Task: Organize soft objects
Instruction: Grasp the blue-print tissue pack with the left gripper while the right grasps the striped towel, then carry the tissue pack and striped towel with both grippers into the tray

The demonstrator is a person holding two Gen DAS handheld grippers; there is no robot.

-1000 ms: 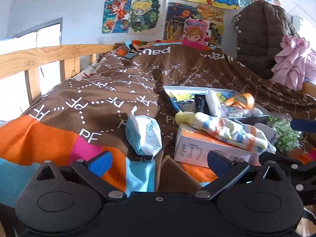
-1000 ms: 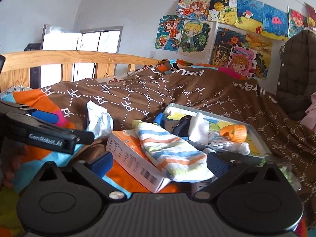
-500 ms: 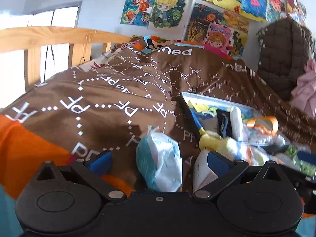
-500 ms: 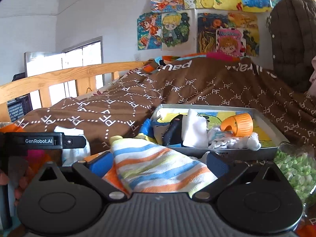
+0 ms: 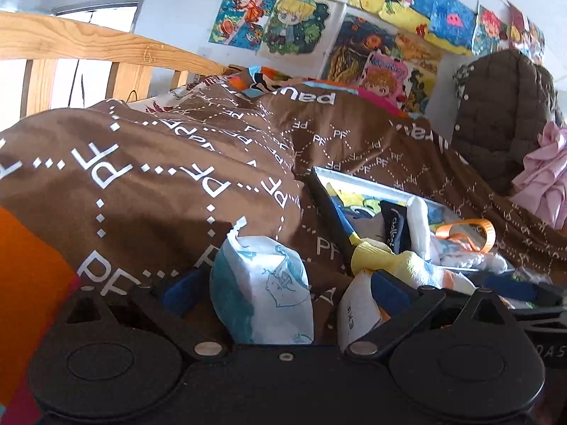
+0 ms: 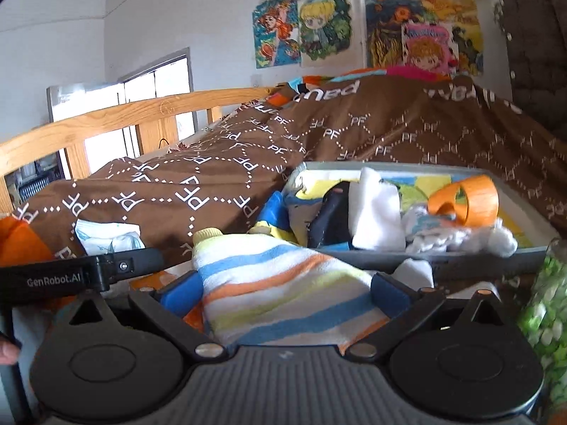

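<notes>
- In the left wrist view, the left gripper [image 5: 283, 292] has its fingers spread wide, and a white-and-teal packet [image 5: 264, 292] stands between them at 6 o'clock, touching neither pad clearly.
- Just past its right finger, at 4 o'clock, a white carton [image 5: 356, 317] crowds in, partly hidden by that finger.
- In the right wrist view, the right gripper [image 6: 283, 292] is also spread open, with the striped sock [image 6: 283, 294] lying between its pads; whether the pads press it cannot be told.
- A jar of green pieces [image 6: 544, 322] stands at 4 o'clock, blurred.
- Beyond the sock, towards 1 o'clock, a grey tray [image 6: 460, 253] holds a white cloth [image 6: 375, 209], a dark sock [image 6: 331, 212] and an orange ring [image 6: 467, 200].
- The left device's black arm [image 6: 81, 274] crosses at 9 o'clock, in front of the packet.
- The brown quilt [image 6: 212, 184] rises behind everything.
- A wooden rail [image 6: 117, 118] runs at 10 o'clock.
- Cartoon posters [image 6: 354, 30] fill the wall at 12 o'clock.
</notes>
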